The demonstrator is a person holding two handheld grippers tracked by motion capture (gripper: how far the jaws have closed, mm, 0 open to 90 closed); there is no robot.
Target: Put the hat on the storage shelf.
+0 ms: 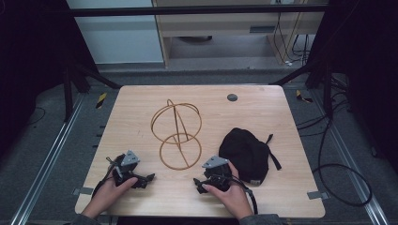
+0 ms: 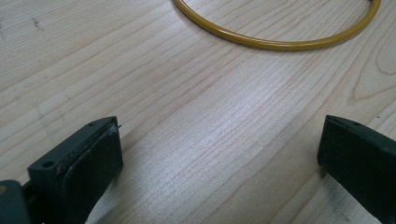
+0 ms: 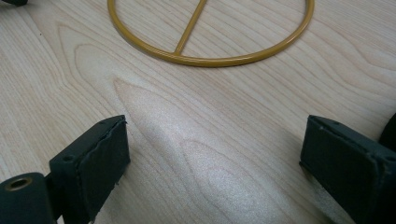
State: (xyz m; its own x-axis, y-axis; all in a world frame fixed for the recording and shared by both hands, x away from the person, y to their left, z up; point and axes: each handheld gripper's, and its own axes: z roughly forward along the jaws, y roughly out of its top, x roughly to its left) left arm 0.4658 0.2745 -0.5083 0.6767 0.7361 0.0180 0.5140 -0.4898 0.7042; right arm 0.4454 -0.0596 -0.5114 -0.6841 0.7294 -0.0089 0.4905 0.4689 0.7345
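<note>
Pale wood grain covers the table (image 1: pixel 141 108), which sits on a dark floor strewn with cables. At its middle stands a yellow wire stand (image 1: pixel 176 133), a flat ring at its base and a tilted hoop rising above. A black cap (image 1: pixel 245 153) lies just right of the stand, touching nothing else. The left gripper (image 1: pixel 149 177) rests near the front edge, left of the stand's base, jaws spread wide over bare wood. The right gripper (image 1: pixel 198 183) sits in front of the stand, between it and the cap, jaws likewise apart and empty. By my reading the work has not begun: the cap is ungrasped and off the stand, so picking it up and hanging it all remains.
</note>
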